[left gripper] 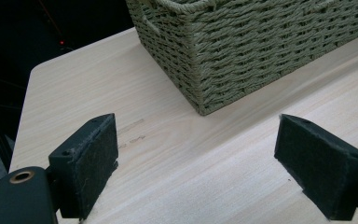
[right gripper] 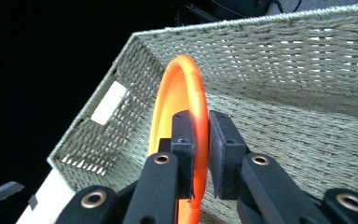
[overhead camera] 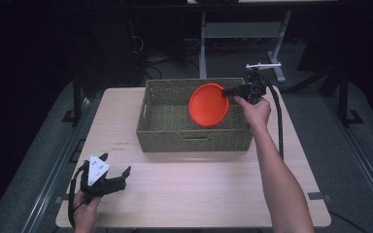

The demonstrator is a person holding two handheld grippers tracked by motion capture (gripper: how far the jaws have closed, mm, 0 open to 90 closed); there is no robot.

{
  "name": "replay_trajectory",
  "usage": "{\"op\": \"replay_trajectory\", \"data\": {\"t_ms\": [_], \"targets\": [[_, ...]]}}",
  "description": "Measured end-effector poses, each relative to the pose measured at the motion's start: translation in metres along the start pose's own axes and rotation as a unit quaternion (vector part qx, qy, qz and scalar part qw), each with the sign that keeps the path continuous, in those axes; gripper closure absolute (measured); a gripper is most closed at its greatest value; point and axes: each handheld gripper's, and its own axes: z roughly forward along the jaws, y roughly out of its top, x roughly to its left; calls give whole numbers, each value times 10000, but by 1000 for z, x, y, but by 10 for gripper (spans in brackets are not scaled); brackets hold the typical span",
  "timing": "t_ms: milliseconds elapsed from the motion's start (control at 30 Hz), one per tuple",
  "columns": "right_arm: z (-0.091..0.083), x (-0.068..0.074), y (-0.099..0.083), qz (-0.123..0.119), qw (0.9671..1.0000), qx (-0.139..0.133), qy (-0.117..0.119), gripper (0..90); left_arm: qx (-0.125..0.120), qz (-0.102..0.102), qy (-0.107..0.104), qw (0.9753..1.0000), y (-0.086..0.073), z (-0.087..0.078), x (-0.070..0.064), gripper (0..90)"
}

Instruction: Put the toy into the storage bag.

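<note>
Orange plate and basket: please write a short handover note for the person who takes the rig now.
Right tongs: shut on the rim of the orange plate, holding it on edge over the woven basket.
Left tongs: open, holding nothing, low over the near left of the table.
Done: plate gripped and brought over the basket.
Left: lower it inside and release.
</note>
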Motion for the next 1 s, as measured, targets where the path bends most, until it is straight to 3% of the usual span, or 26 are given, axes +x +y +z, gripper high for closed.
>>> {"op": "replay_trajectory", "data": {"t_ms": [567, 1000], "targets": [[17, -3, -4, -143, 9985, 345, -404, 805, -10, -46, 20, 10000, 0, 0, 1, 129], [20, -6, -6, -134, 9975, 477, -498, 804, -18, -43, 16, 10000, 0, 0, 1, 129]]}}
